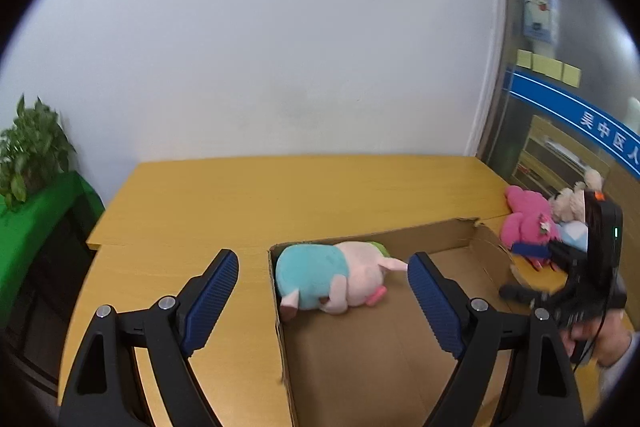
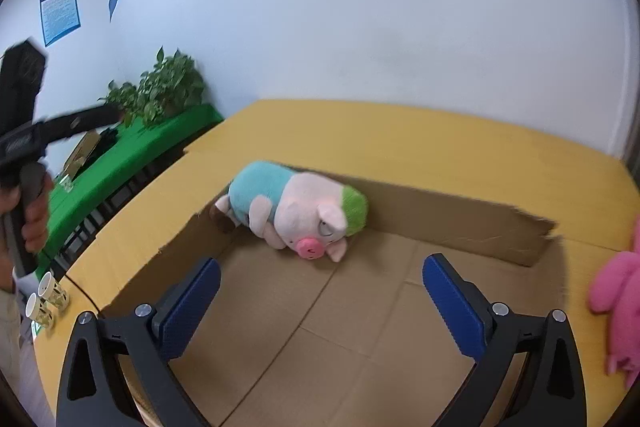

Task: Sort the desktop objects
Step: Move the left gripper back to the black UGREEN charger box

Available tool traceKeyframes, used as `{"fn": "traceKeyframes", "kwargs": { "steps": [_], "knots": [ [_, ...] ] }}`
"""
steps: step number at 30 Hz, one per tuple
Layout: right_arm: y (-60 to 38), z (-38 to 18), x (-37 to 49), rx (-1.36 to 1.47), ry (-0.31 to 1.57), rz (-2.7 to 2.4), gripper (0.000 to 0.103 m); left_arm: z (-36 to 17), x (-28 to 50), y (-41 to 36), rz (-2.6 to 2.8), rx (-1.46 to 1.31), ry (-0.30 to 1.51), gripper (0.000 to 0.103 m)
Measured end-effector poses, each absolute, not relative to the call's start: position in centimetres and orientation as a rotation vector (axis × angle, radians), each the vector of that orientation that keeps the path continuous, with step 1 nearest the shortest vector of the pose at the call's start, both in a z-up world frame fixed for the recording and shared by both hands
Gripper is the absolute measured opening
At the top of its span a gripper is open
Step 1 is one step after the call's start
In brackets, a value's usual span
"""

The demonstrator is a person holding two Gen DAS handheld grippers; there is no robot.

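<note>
Yellow desk [image 2: 400, 147] (white wall [image 2: 360, 7] behind) carries cardboard box [image 2: 460, 223]; both jaws apart.

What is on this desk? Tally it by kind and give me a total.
Plush toys: 3 - pig, pink one, beige one
Cardboard box: 1
Paper cups: 2
Total: 6

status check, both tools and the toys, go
Left tool open, empty. Right tool open, empty, over cardboard box. Pig plush lying in box corner; pink plush and beige plush outside on table. Nothing blocking.
</note>
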State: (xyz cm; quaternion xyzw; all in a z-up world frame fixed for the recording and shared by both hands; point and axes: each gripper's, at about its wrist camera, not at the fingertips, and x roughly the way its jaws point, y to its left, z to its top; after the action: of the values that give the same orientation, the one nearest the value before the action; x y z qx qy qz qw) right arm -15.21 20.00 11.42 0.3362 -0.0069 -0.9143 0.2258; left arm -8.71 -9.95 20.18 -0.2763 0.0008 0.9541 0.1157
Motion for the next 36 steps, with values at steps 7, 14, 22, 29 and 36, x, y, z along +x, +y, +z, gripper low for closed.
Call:
{"fn": "traceKeyframes", "kwargs": {
  "steps": [7, 14, 22, 29, 36],
  "knots": [
    [24.5, 17.0, -7.3, 0.863, -0.064, -2.603, 0.103, 20.2, -0.2, -8.3, 2.821, -0.809, 0.021, 0.093],
    [28.7, 15.8, 1.1, 0.931, 0.068, -2.597, 0.103, 14.7, 3.5, -6.3, 2.713, -0.917, -0.063, 0.093],
    [28.6, 6.4, -3.3, 1.204, -0.182, -2.451, 0.103, 7.4, 1.3, -5.3, 2.655, -1.125, -0.080, 0.093],
    [27.4, 2.6, -3.7, 1.298, -0.153, -2.403, 0.102, 4.7, 0.3, -6.1, 2.623, -1.196, -0.146, 0.093],
    [28.7, 5.4, -0.6, 1.211, -0.147, -2.467, 0.102, 7.3, 2.7, -6.4, 2.626, -1.125, -0.159, 0.093]
  ]
}}
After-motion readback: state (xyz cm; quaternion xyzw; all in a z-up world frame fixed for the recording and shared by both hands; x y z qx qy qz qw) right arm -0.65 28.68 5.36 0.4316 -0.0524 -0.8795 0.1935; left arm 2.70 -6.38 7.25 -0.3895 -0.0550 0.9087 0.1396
